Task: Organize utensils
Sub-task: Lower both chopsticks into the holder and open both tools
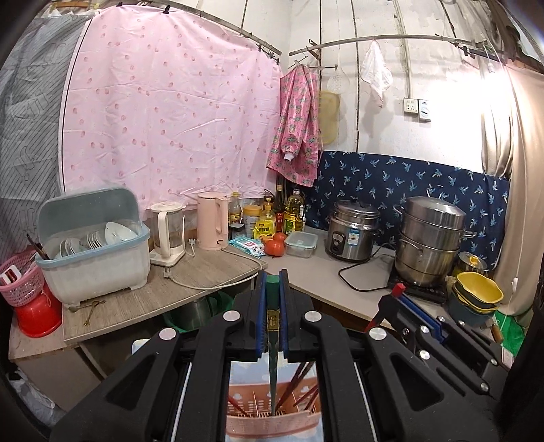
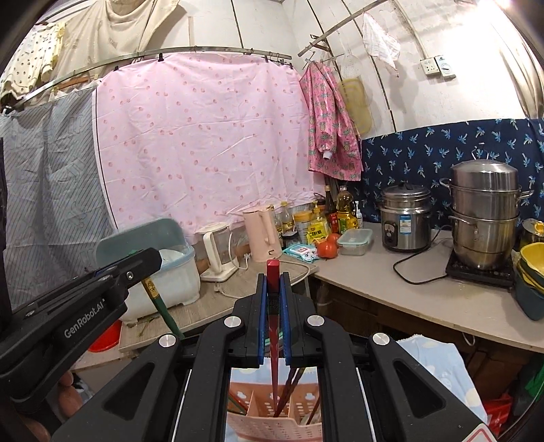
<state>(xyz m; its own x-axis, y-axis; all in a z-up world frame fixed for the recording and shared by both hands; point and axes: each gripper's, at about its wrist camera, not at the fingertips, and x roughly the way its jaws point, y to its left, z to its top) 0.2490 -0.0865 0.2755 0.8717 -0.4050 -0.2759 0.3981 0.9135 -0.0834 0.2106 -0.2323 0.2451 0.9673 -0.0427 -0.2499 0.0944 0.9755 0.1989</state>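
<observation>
My left gripper [image 1: 272,292] clamps a green chopstick [image 1: 273,340], right gripper [image 2: 273,289] a red chopstick [image 2: 274,326] — tips above the pink holder [image 2: 272,421], gripped near the tops so they hang straight for slotting

A pink dotted sheet [image 1: 170,112] hangs from a curved metal rail [image 1: 217,18] across the back, with a grey striped cloth [image 1: 23,136] to its left. White plank walls [image 1: 391,20] rise behind – worn and streaked – and a dark blue patterned cloth [image 1: 408,183] covers the lower wall above the pale counter [image 1: 319,272]. A wood-grain tabletop [image 1: 204,272] stands beside the counter. A wall socket [image 1: 410,105] sits high on the right, near a bright bulb [image 1: 493,68] and a beige curtain [image 1: 523,170].
</observation>
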